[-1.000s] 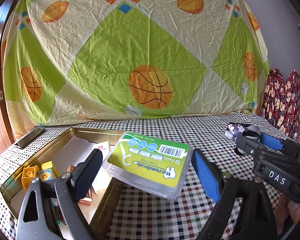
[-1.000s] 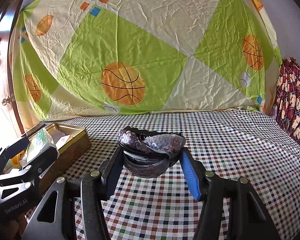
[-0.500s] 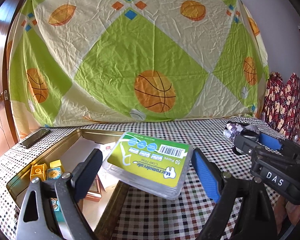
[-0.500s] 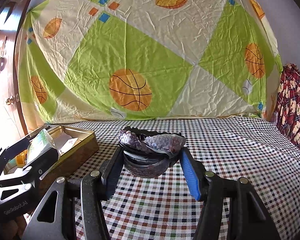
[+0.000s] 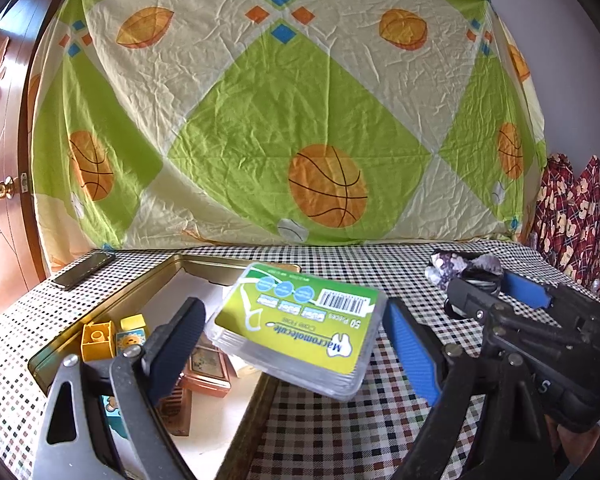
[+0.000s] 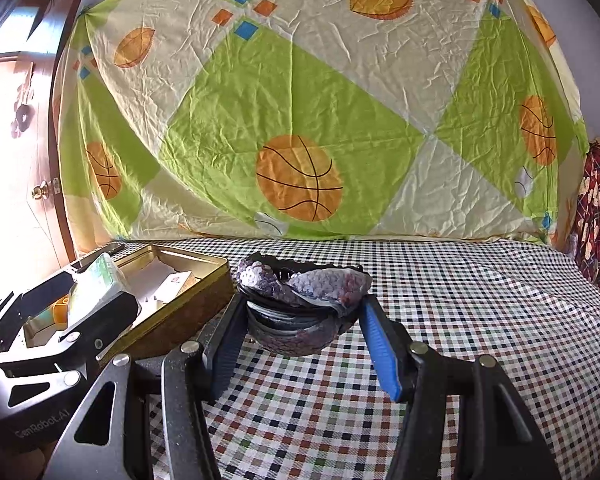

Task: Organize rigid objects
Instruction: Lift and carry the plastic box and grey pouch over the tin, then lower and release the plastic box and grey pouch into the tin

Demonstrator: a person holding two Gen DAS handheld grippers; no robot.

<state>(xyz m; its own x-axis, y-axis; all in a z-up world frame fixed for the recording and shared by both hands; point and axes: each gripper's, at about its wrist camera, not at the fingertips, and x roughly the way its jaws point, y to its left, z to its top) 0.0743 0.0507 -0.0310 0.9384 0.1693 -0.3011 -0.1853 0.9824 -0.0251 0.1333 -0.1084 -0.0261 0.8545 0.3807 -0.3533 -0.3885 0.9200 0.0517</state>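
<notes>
My left gripper (image 5: 292, 334) is shut on a clear plastic box with a green label (image 5: 300, 326), held tilted above the right rim of the gold tin tray (image 5: 140, 288). The tray holds yellow toy blocks (image 5: 98, 340), a brown card case (image 5: 204, 372) and white paper. My right gripper (image 6: 304, 332) is shut on a purple sequined pouch (image 6: 304, 284) with dark cords inside, held just above the checkered tablecloth (image 6: 460, 300), right of the tray (image 6: 188, 300). The pouch also shows in the left wrist view (image 5: 464, 266).
A dark phone (image 5: 84, 270) lies on the cloth at the far left behind the tray. A green and cream basketball sheet (image 5: 300, 120) hangs behind the table. Red patterned fabric (image 5: 576, 216) is at the far right. A wooden door (image 5: 0, 200) stands at the left.
Both grippers have lifted and drawn back a little with their objects held. The tray shows more of its inside in the left wrist view. The grips have not changed.
</notes>
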